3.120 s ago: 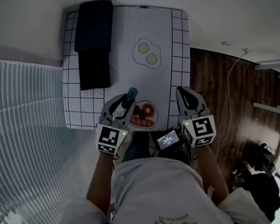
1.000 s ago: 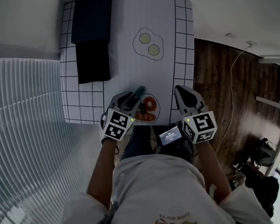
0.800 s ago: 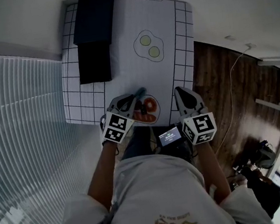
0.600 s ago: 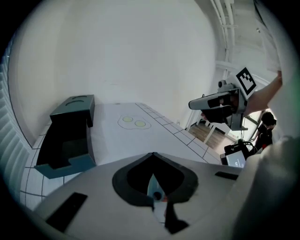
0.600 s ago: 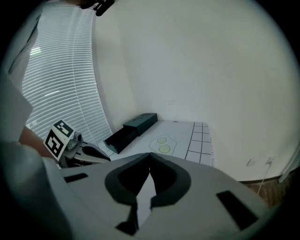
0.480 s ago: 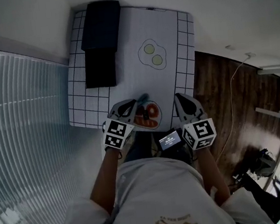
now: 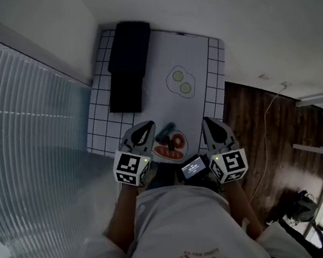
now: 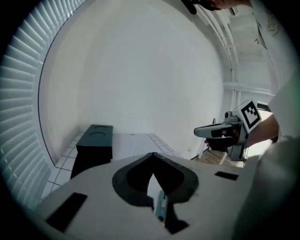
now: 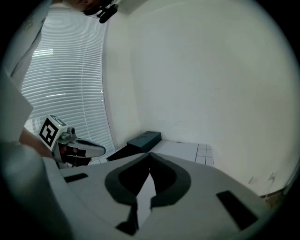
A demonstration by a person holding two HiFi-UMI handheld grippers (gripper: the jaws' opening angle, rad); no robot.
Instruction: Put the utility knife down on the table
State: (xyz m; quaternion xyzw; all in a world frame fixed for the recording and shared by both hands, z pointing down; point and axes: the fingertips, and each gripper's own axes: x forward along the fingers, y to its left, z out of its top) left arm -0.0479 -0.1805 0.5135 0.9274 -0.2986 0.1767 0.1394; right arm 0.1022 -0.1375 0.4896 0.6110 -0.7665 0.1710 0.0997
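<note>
Utility knife [image 7: 166, 134], seemingly teal, on table [image 7: 196, 63], left gripper [image 7: 148, 126] and right gripper [image 7: 206, 120] jaws together

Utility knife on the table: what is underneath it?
The utility knife lies on the white checked table cover, overlapping a red oval shape. Whether that shape is printed or a plate, I cannot tell. Its underside is hidden.

Utility knife [image 7: 166, 135] lies on the table [image 7: 153, 97] between left tongs [image 7: 144, 127] and right tongs [image 7: 209, 124].
</note>
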